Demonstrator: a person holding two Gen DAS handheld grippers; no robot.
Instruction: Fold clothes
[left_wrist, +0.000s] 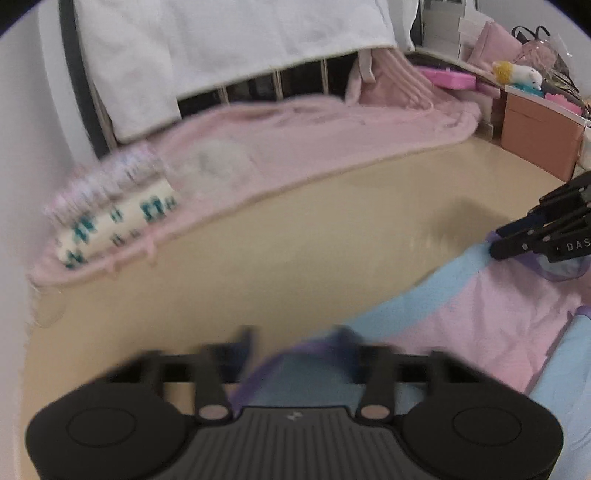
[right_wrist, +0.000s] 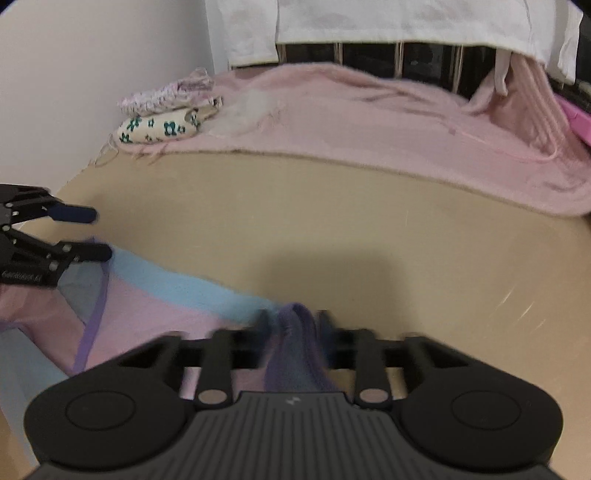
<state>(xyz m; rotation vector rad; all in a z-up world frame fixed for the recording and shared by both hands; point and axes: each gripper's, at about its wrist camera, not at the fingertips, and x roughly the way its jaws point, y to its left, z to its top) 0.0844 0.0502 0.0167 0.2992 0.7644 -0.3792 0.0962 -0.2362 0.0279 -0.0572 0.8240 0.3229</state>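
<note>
Scene: a tan table (right_wrist: 332, 206) seen from two handheld grippers, both views blurred.
Garment: a thin top (right_wrist: 155, 295) in pale blue and pink with purple trim, lying on the near part of the table, stretched between the two grippers.
Left gripper (left_wrist: 295, 341): its fingers are nearly together, with a purple-edged fold of the top bunched between them. In the right wrist view (right_wrist: 99, 232) its two fingertips look parted, the lower one touching the blue edge, so whether it clamps the cloth I cannot tell for sure.
Right gripper (right_wrist: 293, 321): fingers close together on a raised ridge of purple and blue cloth, pinching it. From the left wrist view (left_wrist: 498, 243) its tips sit at the far right corner of the top.
Pink blanket (left_wrist: 332, 140): fuzzy, spread across the far side of the table, well apart from the top.
Folded pile (right_wrist: 162, 127): at the far left on the blanket, a cream piece with teal flowers below a pink-and-white patterned piece.
White cloth (left_wrist: 221, 40): hangs behind the blanket over dark bars.
Far right: boxes (left_wrist: 539, 136) and a small plush toy (left_wrist: 517, 74) on a shelf.
</note>
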